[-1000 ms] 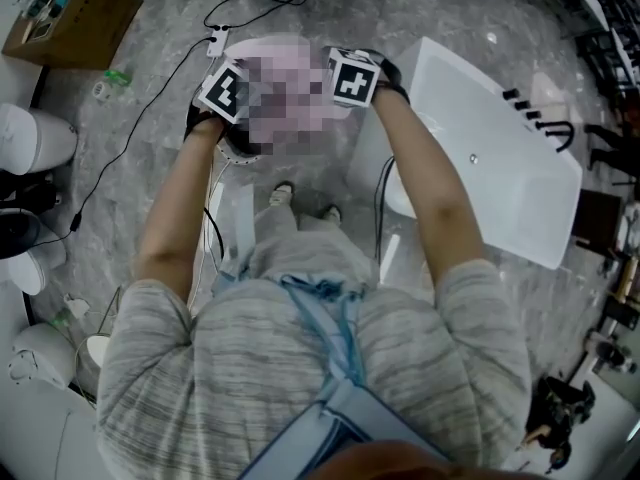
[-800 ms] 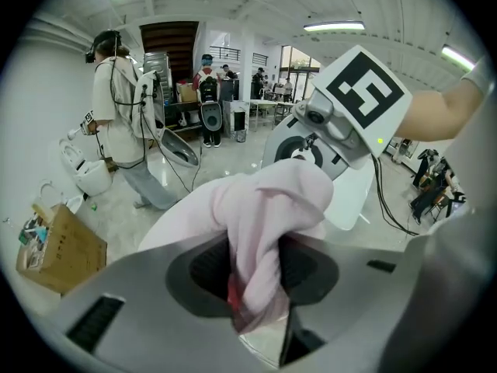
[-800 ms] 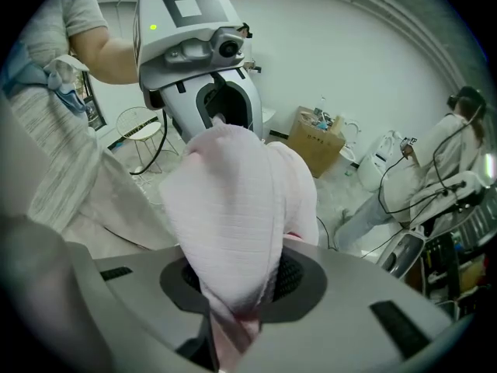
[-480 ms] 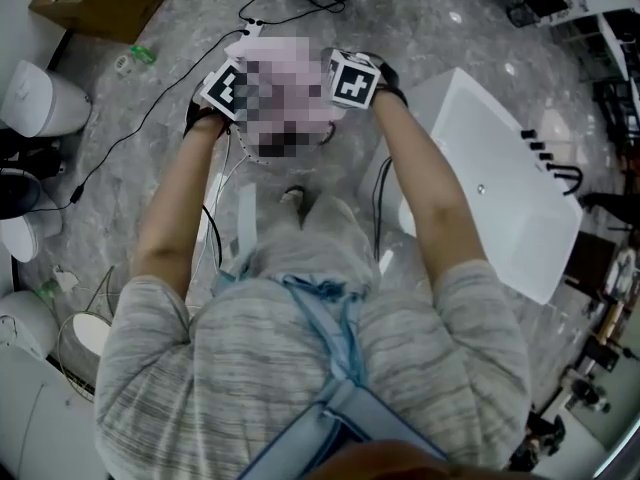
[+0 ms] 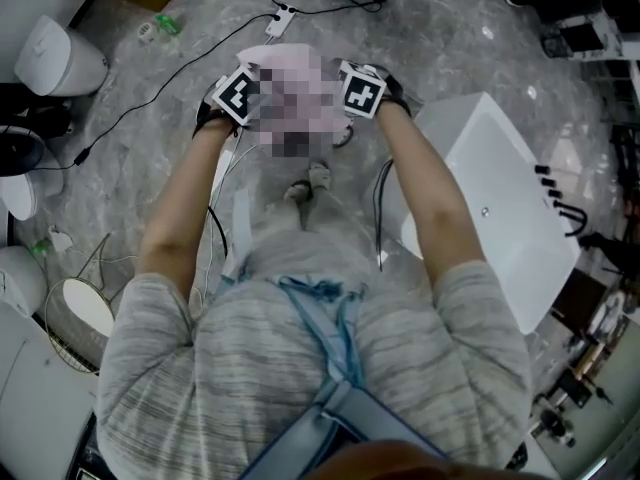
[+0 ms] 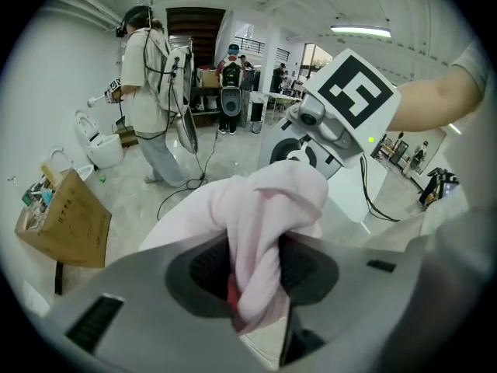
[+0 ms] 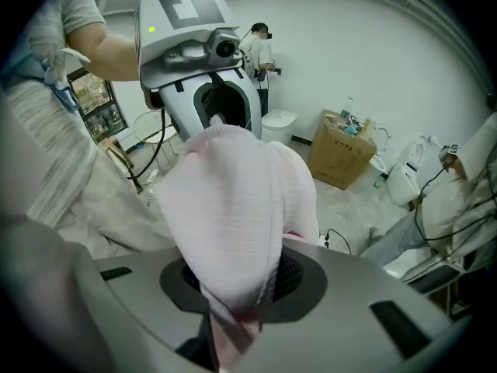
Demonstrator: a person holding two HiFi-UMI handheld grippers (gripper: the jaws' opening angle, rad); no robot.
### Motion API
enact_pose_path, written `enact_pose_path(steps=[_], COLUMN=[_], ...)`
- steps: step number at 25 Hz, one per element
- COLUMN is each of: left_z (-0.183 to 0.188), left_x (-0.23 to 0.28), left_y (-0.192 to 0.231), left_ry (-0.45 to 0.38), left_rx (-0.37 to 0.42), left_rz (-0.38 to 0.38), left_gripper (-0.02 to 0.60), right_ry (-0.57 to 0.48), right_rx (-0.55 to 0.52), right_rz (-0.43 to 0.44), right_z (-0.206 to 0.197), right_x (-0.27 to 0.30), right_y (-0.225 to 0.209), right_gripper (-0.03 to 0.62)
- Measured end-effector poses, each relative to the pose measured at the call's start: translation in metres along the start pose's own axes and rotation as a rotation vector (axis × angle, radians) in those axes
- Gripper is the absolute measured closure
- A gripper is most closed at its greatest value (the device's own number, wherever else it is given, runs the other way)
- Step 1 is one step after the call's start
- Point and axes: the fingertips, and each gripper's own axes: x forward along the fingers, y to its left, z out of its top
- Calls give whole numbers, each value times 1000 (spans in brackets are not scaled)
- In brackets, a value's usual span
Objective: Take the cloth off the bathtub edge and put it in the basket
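A pink cloth (image 5: 275, 52) hangs between my two grippers over the grey marble floor, partly under a mosaic patch. My left gripper (image 5: 252, 108) and right gripper (image 5: 350, 106) each carry a marker cube and hold one end of it. In the left gripper view the cloth (image 6: 272, 200) is bunched and pinched between the dark pads of the left gripper (image 6: 256, 274). In the right gripper view the cloth (image 7: 233, 200) drapes down into the closed jaws of the right gripper (image 7: 233, 286). The white bathtub (image 5: 500, 198) lies to the right, apart from the cloth. I cannot pick out the basket for sure.
White toilets (image 5: 60, 58) stand at the left, and cables (image 5: 150, 98) with a power strip (image 5: 283, 18) cross the floor. A round wire-framed object (image 5: 75, 313) lies at lower left. Another person (image 6: 147, 92) stands beyond a cardboard box (image 6: 62, 216).
Both grippers have carried the cloth across the floor, away from the bathtub, which now sits lower and further right. The cardboard box has slid out of the head view. Both grips are unchanged.
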Motion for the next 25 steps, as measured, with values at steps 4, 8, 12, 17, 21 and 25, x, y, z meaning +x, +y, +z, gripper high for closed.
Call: enact_pose_path(steps=[4, 8, 12, 17, 21, 25], left_z=[-6, -10, -14, -11, -9, -17], left_x=[16, 30, 39, 51, 56, 63], left_y=[-2, -2, -1, 1, 3, 5], left_ry=[18, 43, 77, 108, 130, 157], left_rx=[5, 11, 25, 46, 58, 44], left_rz=[-32, -46, -39, -12, -9, -14], left_gripper=[442, 440, 440, 440, 439, 431], right_ry=[-8, 44, 59, 103, 135, 157], right_rx=[-7, -28, -56, -81, -89, -75], right_rz=[60, 65, 80, 82, 92, 105], right_z=[-4, -17, -23, -34, -38, -40], right_x=[16, 25, 34, 42, 46, 53], right_y=[7, 5, 7, 3, 2, 2], right_gripper=[480, 480, 480, 479, 479, 479])
